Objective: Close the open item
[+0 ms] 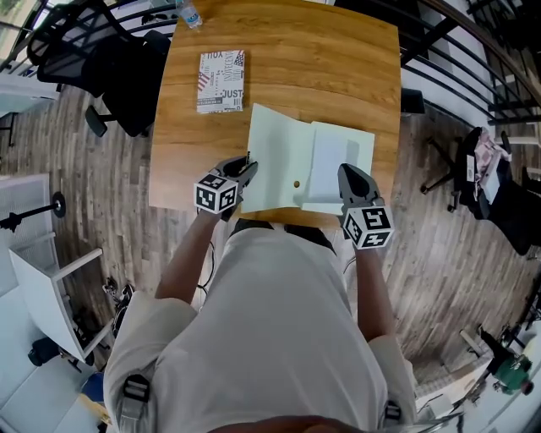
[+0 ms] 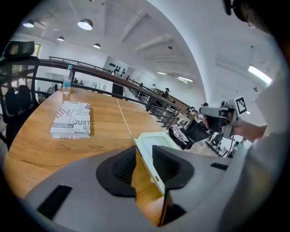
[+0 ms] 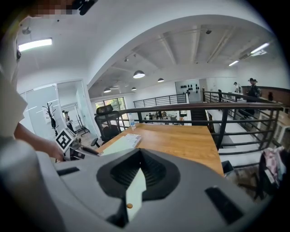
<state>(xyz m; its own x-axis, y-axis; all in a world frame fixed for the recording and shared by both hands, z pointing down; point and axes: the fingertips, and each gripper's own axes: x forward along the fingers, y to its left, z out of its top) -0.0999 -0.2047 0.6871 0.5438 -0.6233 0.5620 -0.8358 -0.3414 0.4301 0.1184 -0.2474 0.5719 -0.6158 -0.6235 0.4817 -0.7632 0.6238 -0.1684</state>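
Observation:
A pale green folder (image 1: 277, 156) lies open on the wooden table (image 1: 338, 76), close to the front edge, with white paper (image 1: 328, 161) inside. My left gripper (image 1: 241, 173) is at the folder's left edge. In the left gripper view its jaws (image 2: 144, 156) stand apart; the raised flap edge (image 2: 147, 158) runs between them against the right pad, and bare wood shows beside the left pad. My right gripper (image 1: 353, 179) is at the folder's right front part. Its jaws (image 3: 137, 176) are shut on a pale green flap (image 3: 134, 192) with a small brass snap.
A printed book (image 1: 221, 80) lies at the table's far left, and a water bottle (image 1: 190, 14) stands at the far edge. A black office chair (image 1: 118, 72) is beside the table's left side. Railings (image 1: 473, 51) run on the right.

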